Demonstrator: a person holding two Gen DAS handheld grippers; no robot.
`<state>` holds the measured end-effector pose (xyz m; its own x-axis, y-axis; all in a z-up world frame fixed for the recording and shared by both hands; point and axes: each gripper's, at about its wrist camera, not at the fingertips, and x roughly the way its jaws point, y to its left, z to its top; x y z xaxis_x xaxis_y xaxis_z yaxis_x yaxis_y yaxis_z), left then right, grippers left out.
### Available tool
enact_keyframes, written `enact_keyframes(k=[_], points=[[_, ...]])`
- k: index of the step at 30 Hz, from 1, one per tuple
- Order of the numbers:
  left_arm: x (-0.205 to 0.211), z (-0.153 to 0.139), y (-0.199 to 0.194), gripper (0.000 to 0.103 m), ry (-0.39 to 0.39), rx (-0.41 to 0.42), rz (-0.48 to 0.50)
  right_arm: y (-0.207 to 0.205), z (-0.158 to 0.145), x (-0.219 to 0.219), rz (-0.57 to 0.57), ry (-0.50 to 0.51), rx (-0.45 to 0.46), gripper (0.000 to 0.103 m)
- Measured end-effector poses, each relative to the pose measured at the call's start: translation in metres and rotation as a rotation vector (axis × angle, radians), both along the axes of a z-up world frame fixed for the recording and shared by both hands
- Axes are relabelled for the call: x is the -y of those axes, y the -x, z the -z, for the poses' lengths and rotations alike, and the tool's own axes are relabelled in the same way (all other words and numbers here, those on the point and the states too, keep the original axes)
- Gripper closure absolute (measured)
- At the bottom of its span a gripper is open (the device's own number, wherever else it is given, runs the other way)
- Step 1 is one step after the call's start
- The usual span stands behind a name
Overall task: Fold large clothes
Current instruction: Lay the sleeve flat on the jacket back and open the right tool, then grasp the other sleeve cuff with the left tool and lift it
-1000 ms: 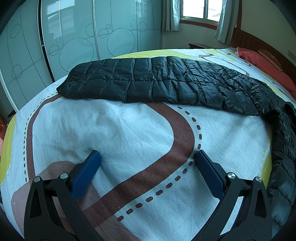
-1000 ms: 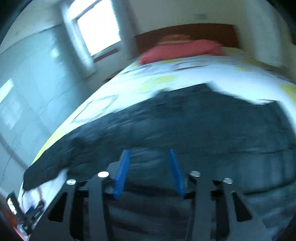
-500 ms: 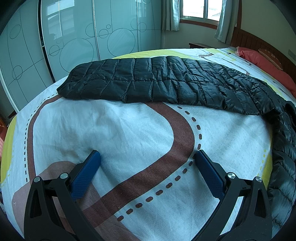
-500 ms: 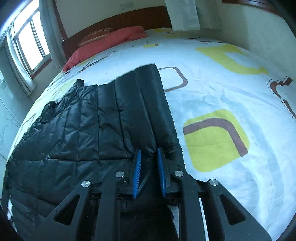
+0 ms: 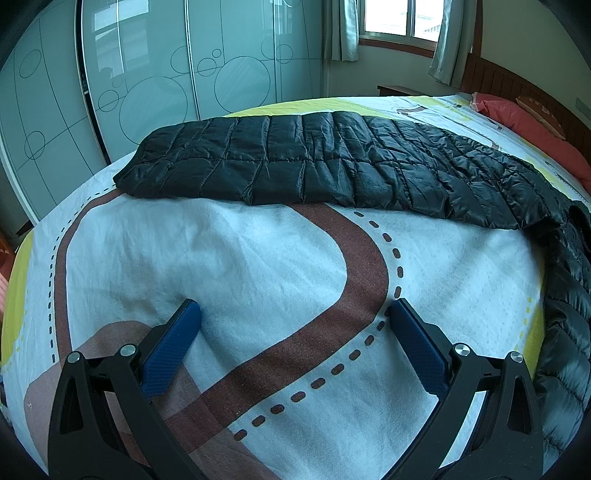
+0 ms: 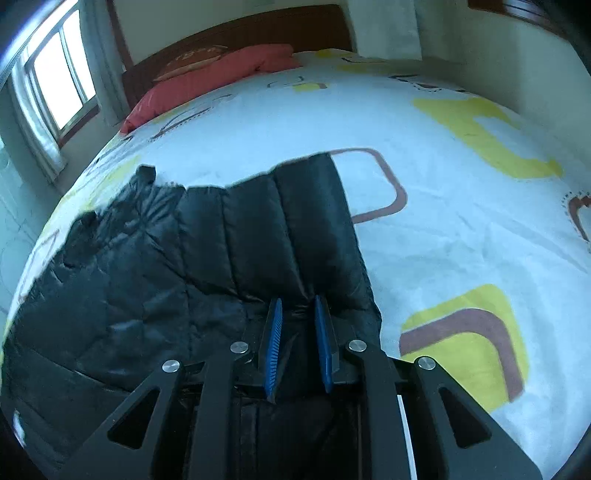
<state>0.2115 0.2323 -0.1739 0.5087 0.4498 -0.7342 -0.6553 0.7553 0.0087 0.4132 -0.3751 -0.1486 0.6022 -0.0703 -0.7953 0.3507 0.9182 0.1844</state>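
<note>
On the bed (image 5: 258,258), a black quilted jacket (image 5: 314,162) lies spread flat over a white cover printed with brown road bands and yellow blocks. In the left wrist view the jacket runs as a long strip from about 10 o'clock across the top to 3 o'clock, then falls down the right edge of the frame toward 4 o'clock.

The left gripper (image 5: 293,314) hangs low over bare cover, at 6 o'clock in its own view. Its jaws stand wide apart — the two blue pads (image 5: 170,343) have nothing between them but the printed sheet, and the jacket lies well apart from them, farther up the bed.

The right gripper (image 6: 297,306) sits over the jacket's near edge. Its jaws have just been closing and now stand narrow, with a gathered fold of the black fabric bunched between the blue pads (image 6: 273,332). The fabric puckers toward the pad tips, so the grip reads as closed on the jacket. In this view the jacket fills the frame from 9 o'clock to the centre, and one straight panel runs up toward 12 o'clock, ending at a brown-outlined square on the cover.

A red pillow (image 6: 214,81) rests against the dark wooden headboard (image 6: 236,33) at 11 o'clock in the right wrist view. A window (image 6: 55,81) with pale curtains stands at 10 o'clock. Frosted sliding doors (image 5: 147,81) with circle patterns fill the wall beyond the bed in the left wrist view — from 9 to 12 o'clock.
</note>
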Motion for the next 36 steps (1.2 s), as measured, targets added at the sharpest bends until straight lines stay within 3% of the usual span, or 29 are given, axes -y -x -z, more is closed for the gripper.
enact_keyframes(k=[4, 6, 8, 10, 12, 14, 18, 24, 26, 30, 36], points=[[0.0, 0.0, 0.0, 0.002, 0.0, 0.001, 0.0, 0.028, -0.013, -0.032, -0.046, 0.052, 0.051, 0.083], [0.0, 0.0, 0.0, 0.002, -0.002, -0.001, 0.0, 0.031, 0.002, -0.043, -0.061, 0.053, 0.018, 0.082], [0.0, 0.0, 0.0, 0.002, -0.001, -0.002, 0.0, 0.026, 0.019, -0.049, -0.087, 0.102, -0.01, 0.075], [0.0, 0.0, 0.0, 0.002, -0.001, -0.001, 0.0, 0.028, 0.008, -0.056, -0.073, 0.14, -0.009, 0.075], [0.0, 0.0, 0.0, 0.002, 0.002, 0.001, 0.0, 0.035, -0.005, -0.063, -0.076, 0.113, 0.029, 0.075], [0.0, 0.0, 0.0, 0.002, -0.001, 0.0, 0.0, 0.041, -0.011, -0.076, -0.086, 0.163, 0.053, 0.064], [0.0, 0.0, 0.0, 0.002, 0.002, -0.001, 0.001, 0.032, 0.02, -0.084, -0.109, 0.178, -0.016, 0.06], [-0.008, -0.003, -0.002, 0.002, 0.061, -0.011, 0.007, 0.035, 0.025, -0.085, -0.103, 0.188, 0.008, 0.06], [-0.015, -0.006, 0.002, 0.002, 0.114, 0.015, 0.014, 0.039, 0.025, -0.083, -0.102, 0.169, 0.024, 0.06], [-0.051, -0.017, 0.019, 0.002, 0.264, 0.188, -0.02, 0.041, 0.025, -0.084, -0.102, 0.172, 0.033, 0.059], [-0.137, -0.01, 0.022, 0.002, 0.367, 0.343, -0.151, 0.046, 0.025, -0.081, -0.106, 0.163, 0.046, 0.058]])
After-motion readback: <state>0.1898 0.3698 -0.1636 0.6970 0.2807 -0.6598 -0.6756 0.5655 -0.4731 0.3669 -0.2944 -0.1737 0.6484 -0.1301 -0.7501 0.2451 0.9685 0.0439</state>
